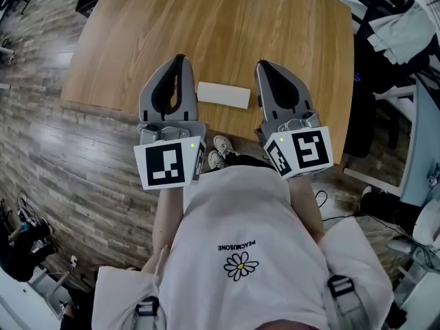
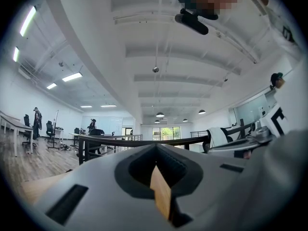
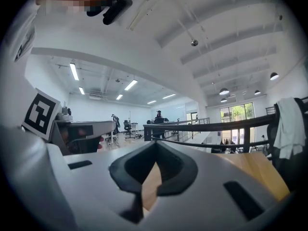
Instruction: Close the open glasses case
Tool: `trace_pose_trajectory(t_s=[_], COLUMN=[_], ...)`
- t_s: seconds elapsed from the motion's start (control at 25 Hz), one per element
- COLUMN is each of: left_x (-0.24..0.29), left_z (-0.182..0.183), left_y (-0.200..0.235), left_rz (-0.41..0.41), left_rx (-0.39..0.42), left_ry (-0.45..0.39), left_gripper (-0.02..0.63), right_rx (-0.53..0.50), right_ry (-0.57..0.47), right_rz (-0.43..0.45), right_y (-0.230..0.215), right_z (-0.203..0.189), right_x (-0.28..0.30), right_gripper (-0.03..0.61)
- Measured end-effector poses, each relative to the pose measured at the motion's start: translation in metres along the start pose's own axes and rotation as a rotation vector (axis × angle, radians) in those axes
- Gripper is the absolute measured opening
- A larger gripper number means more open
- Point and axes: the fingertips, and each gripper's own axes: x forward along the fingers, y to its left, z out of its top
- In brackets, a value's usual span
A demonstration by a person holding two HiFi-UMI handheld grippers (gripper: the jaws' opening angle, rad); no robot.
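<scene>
A white oblong glasses case (image 1: 223,95) lies flat on the wooden table (image 1: 206,26) near its front edge, and its lid looks down. My left gripper (image 1: 180,58) hangs just left of the case and above the table. It is shut, tips together, with nothing between them. Just right of the case hangs my right gripper (image 1: 264,64), also shut and empty. In the left gripper view the left gripper (image 2: 156,147) points level across the room, and in the right gripper view so does the right gripper (image 3: 155,143). The case is in neither gripper view.
Wood-plank floor surrounds the table. A dark chair with pale cloth on it (image 1: 402,29) stands off the table's right side. Desks and railings (image 2: 106,141) and distant people (image 3: 115,121) fill the office ahead.
</scene>
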Motion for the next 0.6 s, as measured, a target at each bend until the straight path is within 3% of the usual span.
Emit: trace_pose_trajectory(t_s=[0.6], left_x=[-0.005], left_z=[0.001], left_y=[-0.002], left_rz=[0.000], left_rx=[0.006], left_ry=[0.002], left_gripper=[0.017], right_rx=[-0.017], right_ry=[-0.014], right_rz=[0.013], right_y=[0.003], right_z=[0.011], right_x=[-0.003], right_gripper=[0.008])
